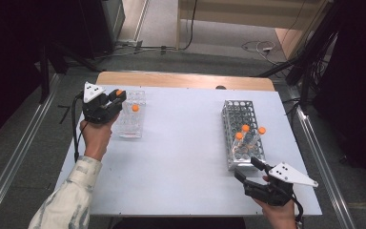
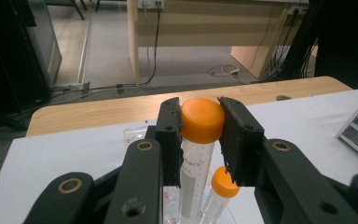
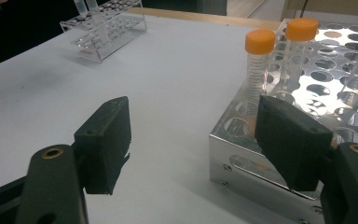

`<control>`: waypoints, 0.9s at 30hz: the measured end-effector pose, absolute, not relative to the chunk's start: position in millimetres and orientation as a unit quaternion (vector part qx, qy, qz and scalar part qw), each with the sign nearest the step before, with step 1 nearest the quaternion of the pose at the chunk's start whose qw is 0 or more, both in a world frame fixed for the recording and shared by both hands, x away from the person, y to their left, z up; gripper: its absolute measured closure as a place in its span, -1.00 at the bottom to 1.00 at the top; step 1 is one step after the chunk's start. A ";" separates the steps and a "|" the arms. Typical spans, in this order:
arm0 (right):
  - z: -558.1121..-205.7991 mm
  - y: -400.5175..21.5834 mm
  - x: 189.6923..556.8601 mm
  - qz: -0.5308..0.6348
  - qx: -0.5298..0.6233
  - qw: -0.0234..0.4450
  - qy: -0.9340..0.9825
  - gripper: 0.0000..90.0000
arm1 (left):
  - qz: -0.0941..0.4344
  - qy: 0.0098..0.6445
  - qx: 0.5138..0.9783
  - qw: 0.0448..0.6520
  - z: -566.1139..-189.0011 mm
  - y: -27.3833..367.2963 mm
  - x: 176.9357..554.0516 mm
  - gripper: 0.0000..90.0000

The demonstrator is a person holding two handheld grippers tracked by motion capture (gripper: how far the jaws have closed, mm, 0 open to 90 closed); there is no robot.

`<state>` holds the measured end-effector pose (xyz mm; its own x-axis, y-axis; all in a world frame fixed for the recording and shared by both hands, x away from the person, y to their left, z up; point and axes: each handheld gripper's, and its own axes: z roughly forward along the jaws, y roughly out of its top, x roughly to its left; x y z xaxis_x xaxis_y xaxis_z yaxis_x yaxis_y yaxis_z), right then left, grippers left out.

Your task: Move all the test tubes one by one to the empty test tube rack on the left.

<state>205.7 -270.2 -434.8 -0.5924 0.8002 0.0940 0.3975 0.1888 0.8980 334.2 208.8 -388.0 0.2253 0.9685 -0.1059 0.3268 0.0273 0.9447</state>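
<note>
Left gripper (image 2: pixel 203 135): jaws clamping the orange cap of an upright tube (image 2: pixel 196 154), cap sitting squarely between the pads, over the clear rack (image 1: pixel 131 117) at the table's left. Tube's lower end is running out of frame. Right gripper (image 3: pixel 193 140): jaws standing wide, holding nothing, beside the metal rack (image 3: pixel 307 88)

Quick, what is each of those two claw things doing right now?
Left gripper: closed on the orange cap of a tube, over the clear rack.
Right gripper: open, holding nothing, beside the metal rack.
</note>
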 end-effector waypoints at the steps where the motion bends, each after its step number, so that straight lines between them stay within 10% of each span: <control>1: -434.9 -270.1 205.7 0.493 0.402 0.204 0.744 -0.43 | 0.330 0.528 0.614 0.485 -388.9 208.9 335.4 0.55; 27: -435.4 -269.3 205.0 0.493 0.402 0.202 0.745 -0.43 | 0.320 0.532 0.630 0.466 -424.5 199.8 338.4 0.52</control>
<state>205.0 -269.3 -435.4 -0.5957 0.7975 0.0958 0.3993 0.1905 0.8968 338.4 199.8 -424.5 0.2282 0.9693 -0.0919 0.3722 0.0003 0.9281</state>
